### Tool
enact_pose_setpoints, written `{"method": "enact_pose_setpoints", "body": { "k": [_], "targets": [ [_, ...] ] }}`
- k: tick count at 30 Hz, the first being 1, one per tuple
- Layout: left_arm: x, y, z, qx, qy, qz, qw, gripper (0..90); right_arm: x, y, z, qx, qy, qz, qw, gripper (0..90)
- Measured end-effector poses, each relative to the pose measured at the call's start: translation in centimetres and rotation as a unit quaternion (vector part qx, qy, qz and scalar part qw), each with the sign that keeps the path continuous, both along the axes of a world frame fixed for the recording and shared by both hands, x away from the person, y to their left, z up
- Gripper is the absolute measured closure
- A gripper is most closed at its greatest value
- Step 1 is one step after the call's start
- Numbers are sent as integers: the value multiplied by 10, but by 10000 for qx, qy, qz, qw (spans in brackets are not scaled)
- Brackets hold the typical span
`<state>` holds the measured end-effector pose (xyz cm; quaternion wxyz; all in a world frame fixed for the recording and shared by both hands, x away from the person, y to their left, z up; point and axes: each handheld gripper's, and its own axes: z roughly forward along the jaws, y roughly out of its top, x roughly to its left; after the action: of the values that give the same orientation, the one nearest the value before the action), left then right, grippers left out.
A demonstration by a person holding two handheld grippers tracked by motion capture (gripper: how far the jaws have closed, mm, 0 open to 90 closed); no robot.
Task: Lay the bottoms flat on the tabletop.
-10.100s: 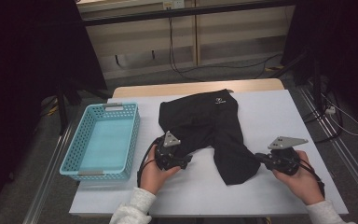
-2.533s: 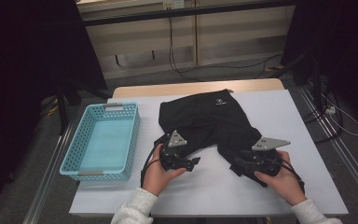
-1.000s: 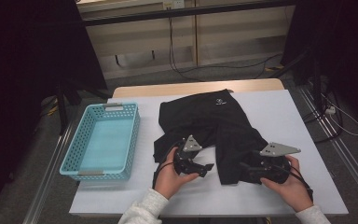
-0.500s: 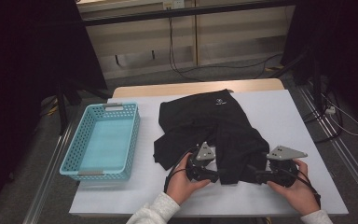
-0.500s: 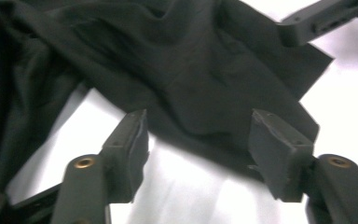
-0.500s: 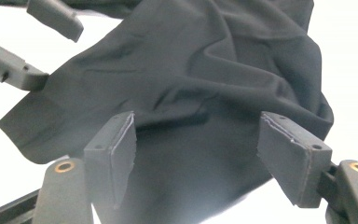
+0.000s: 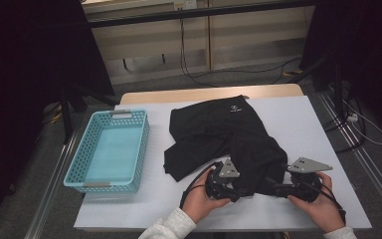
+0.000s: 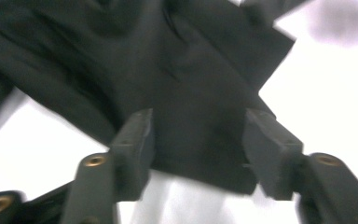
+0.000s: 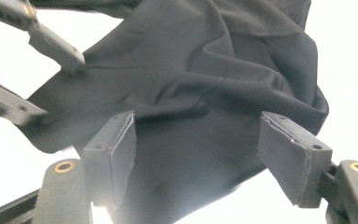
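Note:
A black garment (image 7: 219,129) lies rumpled on the white table (image 7: 298,124), its near part bunched toward the front edge. My left gripper (image 7: 241,191) points right at that near hem. In the left gripper view its jaws (image 8: 198,144) have just been closing and stand apart over flat cloth (image 8: 182,70), pads not pressing. My right gripper (image 7: 274,188) faces it from the right. Its jaws (image 9: 196,149) are open around a loose fold of the cloth (image 9: 214,70). The left gripper (image 9: 60,86) shows at the upper left of the right gripper view.
A light blue plastic basket (image 7: 82,172) stands on the table's left side, with nothing in it. A bare strip of white table runs to the right of the garment. Cables and dark stands lie on the floor beyond the table.
My left hand has slid right along the front of the table up to the garment's near hem, and its jaws have narrowed. The right hand has stayed about where it was.

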<state>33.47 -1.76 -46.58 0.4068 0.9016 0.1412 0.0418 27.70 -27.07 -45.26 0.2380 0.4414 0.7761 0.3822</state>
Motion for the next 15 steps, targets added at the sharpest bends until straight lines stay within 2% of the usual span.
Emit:
{"method": "enact_pose_setpoints", "body": {
  "k": [2,4,7,11,15],
  "targets": [
    [0,0,1,78,-41,-31,10000,574,-1,0,1,1,-14,14,10000,282],
    [1,1,1,22,86,-8,10000,707,-3,0,1,-2,-17,58,10000,287],
    [5,4,0,-89,322,93,9994,881,-9,3,0,-45,-12,287,9996,318],
    [6,4,1,-151,453,179,9987,895,-17,8,-2,-82,95,590,9982,416],
    [13,11,6,-358,494,367,9975,897,-18,13,-9,-231,395,907,9948,484]
  ]
}}
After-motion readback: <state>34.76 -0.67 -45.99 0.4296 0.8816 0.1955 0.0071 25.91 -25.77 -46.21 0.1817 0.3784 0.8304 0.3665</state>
